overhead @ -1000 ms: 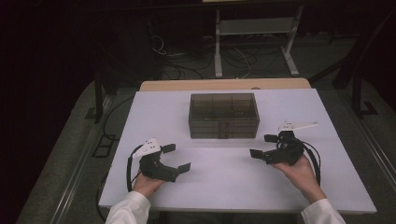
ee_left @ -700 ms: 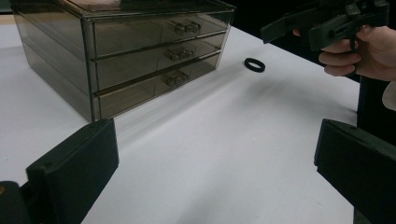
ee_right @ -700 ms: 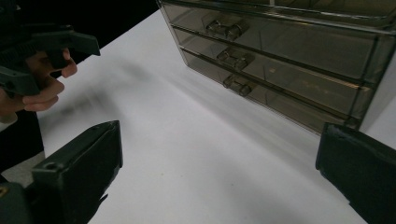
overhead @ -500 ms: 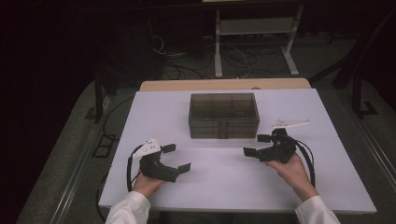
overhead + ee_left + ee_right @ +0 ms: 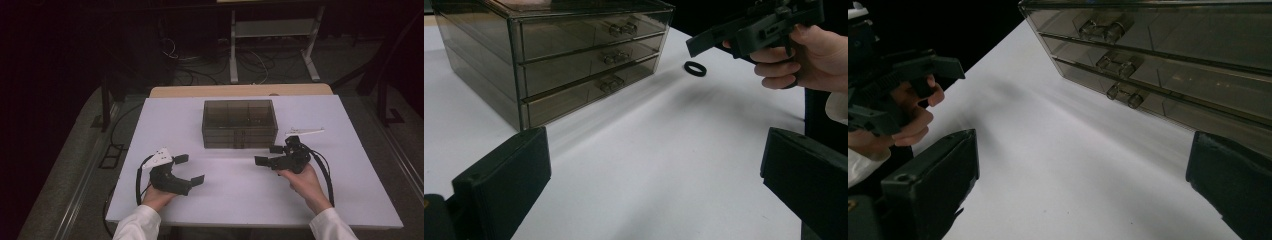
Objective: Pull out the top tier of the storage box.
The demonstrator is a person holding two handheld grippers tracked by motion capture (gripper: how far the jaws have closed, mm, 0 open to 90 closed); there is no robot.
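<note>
Left claw (image 5: pixel 189 169): I am holding it low over the white surface (image 5: pixel 240 200), jaws spread wide, gripping nothing.
Right claw (image 5: pixel 270 155): I am pointing it toward the drawer box (image 5: pixel 239 123), jaws wide apart, empty.
Drawer box: sitting mid-surface, three drawers shut.
Black ring (image 5: pixel 695 68): lying beside the box.

Glossy smoky clear-plastic drawer box (image 5: pixel 239 123) on a smooth matt white table (image 5: pixel 235 187).

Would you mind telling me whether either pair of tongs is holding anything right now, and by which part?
Nothing is held. The left tongs and right tongs both stand open above the bare table, short of the drawer box.
</note>
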